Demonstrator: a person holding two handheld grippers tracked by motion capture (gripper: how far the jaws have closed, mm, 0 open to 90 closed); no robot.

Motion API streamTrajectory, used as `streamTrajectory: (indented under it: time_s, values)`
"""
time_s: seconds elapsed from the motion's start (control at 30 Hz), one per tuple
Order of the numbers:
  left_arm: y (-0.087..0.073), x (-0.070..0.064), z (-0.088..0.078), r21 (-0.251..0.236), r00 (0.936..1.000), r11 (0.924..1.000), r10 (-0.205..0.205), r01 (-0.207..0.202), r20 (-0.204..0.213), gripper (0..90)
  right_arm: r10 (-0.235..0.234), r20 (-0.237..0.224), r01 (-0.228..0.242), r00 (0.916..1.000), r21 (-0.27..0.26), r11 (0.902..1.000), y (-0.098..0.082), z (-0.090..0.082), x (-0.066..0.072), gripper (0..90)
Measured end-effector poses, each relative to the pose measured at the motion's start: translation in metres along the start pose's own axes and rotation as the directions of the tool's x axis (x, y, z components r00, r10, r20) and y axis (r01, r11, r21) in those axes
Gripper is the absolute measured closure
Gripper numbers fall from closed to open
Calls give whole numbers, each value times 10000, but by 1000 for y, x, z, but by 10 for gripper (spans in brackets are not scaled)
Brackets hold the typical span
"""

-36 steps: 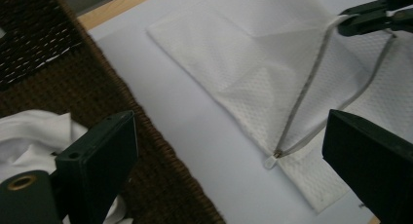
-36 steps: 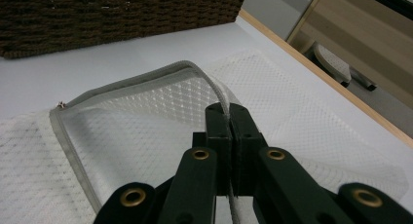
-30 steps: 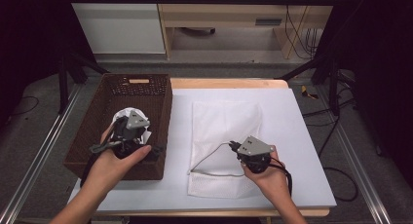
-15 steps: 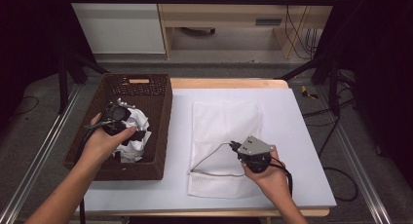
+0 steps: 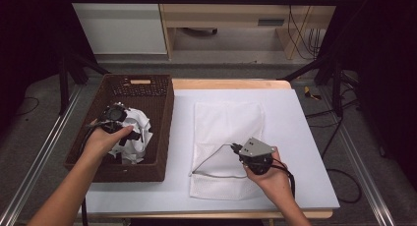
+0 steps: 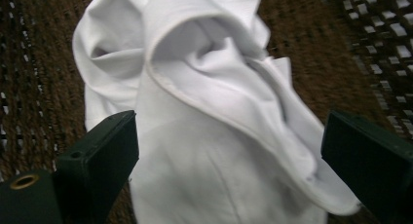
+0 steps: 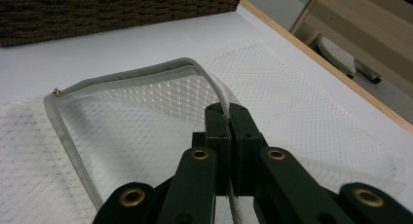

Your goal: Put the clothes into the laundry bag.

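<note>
A crumpled white cloth point(image 5: 134, 132) point(image 6: 204, 117) lies in the brown wicker basket point(image 5: 160, 113) at the table's left. My left gripper point(image 5: 114, 119) point(image 6: 229, 156) hangs over it, open, its jaws standing wide on either side of the cloth. A white mesh laundry bag point(image 5: 223, 123) point(image 7: 302, 97) lies flat mid-table. My right gripper point(image 5: 241, 151) point(image 7: 228, 118) is shut on the bag's grey zipper edge point(image 7: 214, 87) and holds the upper layer lifted, so the mouth gapes toward the basket.
The basket's wall point(image 7: 112, 12) stands just left of the bag's mouth. White table surface point(image 5: 305, 137) lies to the right of the bag. A wooden table edge point(image 5: 226, 83) runs along the far side, with cables on the floor beyond.
My left hand has carried its gripper farther left and back inside the basket, over the white cloth. The right gripper has held still on the bag's edge.
</note>
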State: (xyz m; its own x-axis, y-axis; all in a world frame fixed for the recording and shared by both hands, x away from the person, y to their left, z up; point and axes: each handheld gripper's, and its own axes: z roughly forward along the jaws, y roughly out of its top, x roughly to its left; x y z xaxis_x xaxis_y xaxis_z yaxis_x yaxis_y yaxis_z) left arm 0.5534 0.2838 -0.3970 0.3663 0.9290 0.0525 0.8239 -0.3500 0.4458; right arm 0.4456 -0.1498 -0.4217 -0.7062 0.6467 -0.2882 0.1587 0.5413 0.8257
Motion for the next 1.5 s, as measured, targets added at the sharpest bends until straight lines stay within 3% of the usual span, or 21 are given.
streamTrajectory:
  time_s: [0.07, 0.13, 0.23, 0.5, 0.73, 1.13, 1.4, 1.5]
  values:
    - [-1, 2, 6, 33, 9981, 9992, -409, 408, 464, 72, -12, -1, 12, 10000, 2, 10000, 0, 0, 0, 886]
    - [0, 2, 9, 86, 9988, 9994, -327, 324, 369, 72, -26, -22, 26, 10000, -6, 10000, 0, 0, -1, 886]
    - [3, -2, 17, 113, 9970, 9995, -294, 286, 718, 64, -72, -84, 72, 9999, 54, 10000, 0, 1, 0, 886]
    - [4, 4, 29, 602, 9990, 9972, -424, 433, -160, 48, -91, -71, 91, 9999, 17, 10000, -1, 0, -1, 886]
    - [-3, 7, 47, 1438, 9999, 9895, -126, 125, 2, 36, -117, -63, 116, 9999, -33, 9999, 0, -3, -1, 888]
    - [-3, 7, 49, 1282, 9995, 9916, -179, 142, 275, 65, -163, -125, 161, 9998, -133, 9998, 1, -3, -2, 890]
    - [-2, 10, 48, 1147, 9987, 9932, -241, 189, 443, 229, -150, -153, 148, 9998, -131, 9998, 1, -2, 0, 890]
    - [-1, 11, 48, 1146, 9992, 9934, -45, -2, 409, 308, -149, -152, 147, 9998, -109, 9998, 1, -2, 0, 890]
